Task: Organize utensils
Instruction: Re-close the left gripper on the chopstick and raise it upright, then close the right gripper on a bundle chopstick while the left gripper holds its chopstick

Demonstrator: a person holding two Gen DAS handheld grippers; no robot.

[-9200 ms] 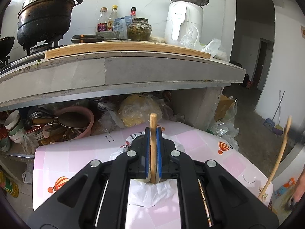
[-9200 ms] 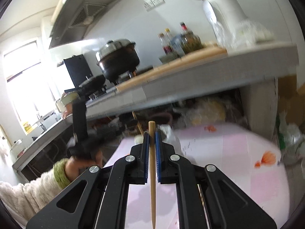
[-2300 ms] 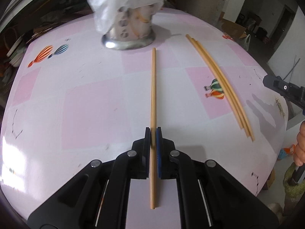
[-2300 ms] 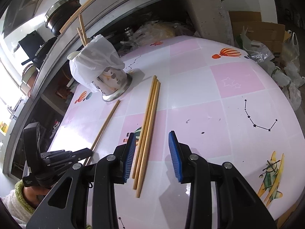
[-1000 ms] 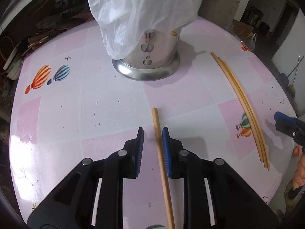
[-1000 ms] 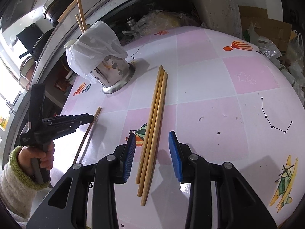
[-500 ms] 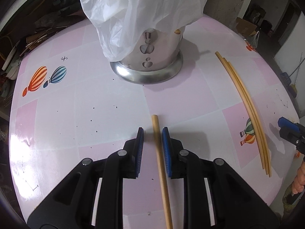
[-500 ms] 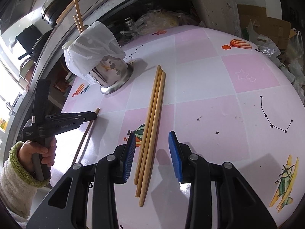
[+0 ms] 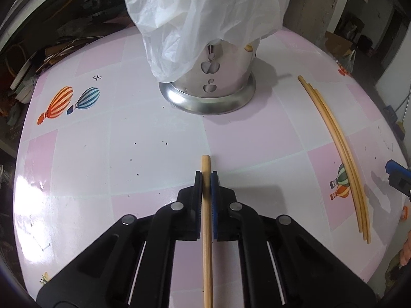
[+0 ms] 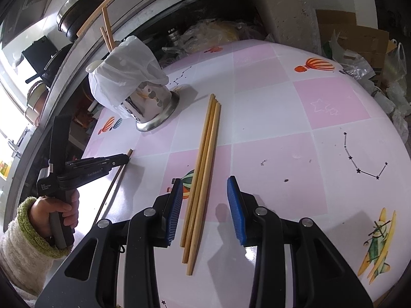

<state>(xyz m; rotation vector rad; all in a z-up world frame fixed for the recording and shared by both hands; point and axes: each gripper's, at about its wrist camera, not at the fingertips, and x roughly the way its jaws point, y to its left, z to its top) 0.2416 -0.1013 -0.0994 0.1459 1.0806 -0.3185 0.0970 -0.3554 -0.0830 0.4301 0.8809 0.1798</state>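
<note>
In the left wrist view a single wooden chopstick [image 9: 206, 220] lies on the pink checked table [image 9: 128, 133], pointing at the steel utensil holder [image 9: 213, 84]. My left gripper [image 9: 206, 177] is closing its jaws, and both pads press on this chopstick near its far end. The right wrist view shows the same left gripper [image 10: 127, 157] low over the table on that chopstick [image 10: 113, 187]. My right gripper [image 10: 204, 187] is open, hovering above three chopsticks [image 10: 205, 154] that lie side by side between its jaws, untouched. Two chopsticks [image 10: 106, 30] stand in the holder [image 10: 151, 102].
A white plastic bag [image 9: 205, 12] drapes over the holder's top. A hand in a fleece sleeve [image 10: 25, 238] holds the left gripper's handle. Behind the table are a counter, a pot [image 10: 77, 7] and shelves of clutter; boxes and bags [image 10: 359, 51] lie at the right.
My left gripper's jaws, which straddled the single chopstick's far end, have shut onto it. The right gripper has stayed open over the three chopsticks.
</note>
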